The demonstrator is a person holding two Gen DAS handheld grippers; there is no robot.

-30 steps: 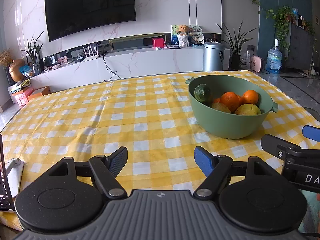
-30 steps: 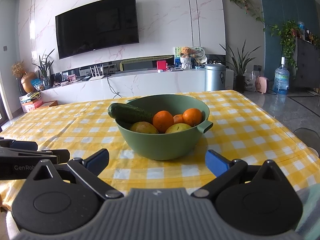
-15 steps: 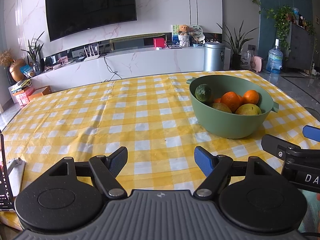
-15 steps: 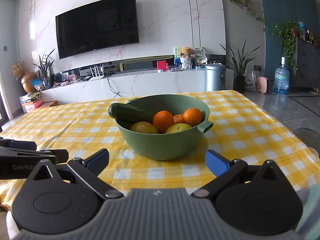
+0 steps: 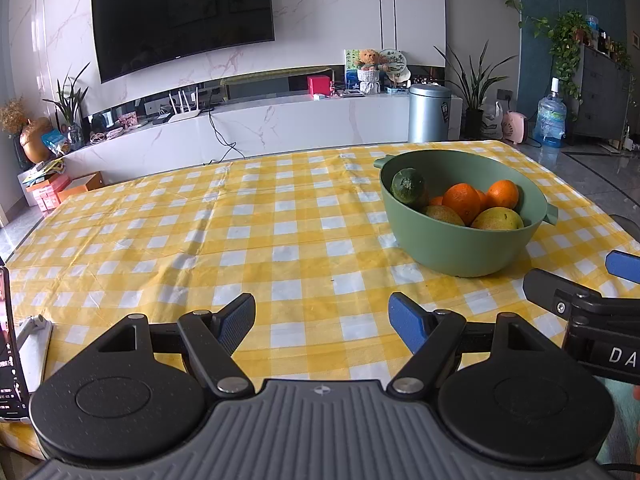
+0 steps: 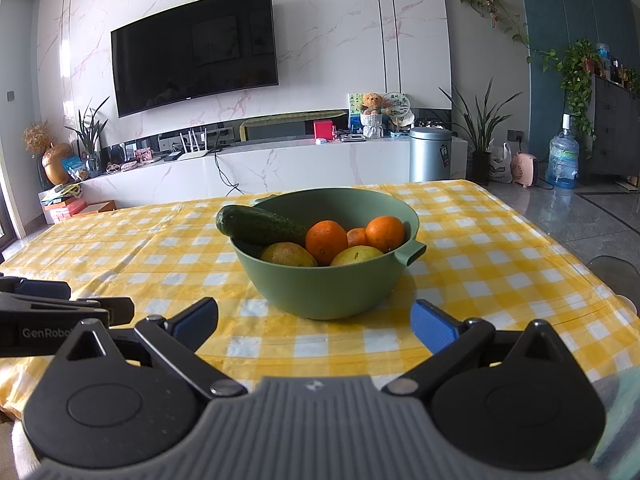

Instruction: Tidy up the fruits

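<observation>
A green bowl (image 6: 320,292) stands on the yellow checked tablecloth (image 5: 240,240). It holds a cucumber (image 6: 260,226), oranges (image 6: 326,240) and yellow pears (image 6: 356,256). In the left wrist view the bowl (image 5: 460,248) is ahead on the right. My left gripper (image 5: 322,318) is open and empty above the near part of the cloth. My right gripper (image 6: 314,322) is open and empty, just short of the bowl. The left gripper also shows in the right wrist view (image 6: 60,304), at the left edge.
A phone on a stand (image 5: 12,344) sits at the table's near left corner. Beyond the table are a TV wall, a white console (image 5: 260,124) and a metal bin (image 5: 430,112). The floor lies to the right of the table.
Almost nothing has moved; the left wrist view has shifted very slightly. Both grippers stay open and empty.
</observation>
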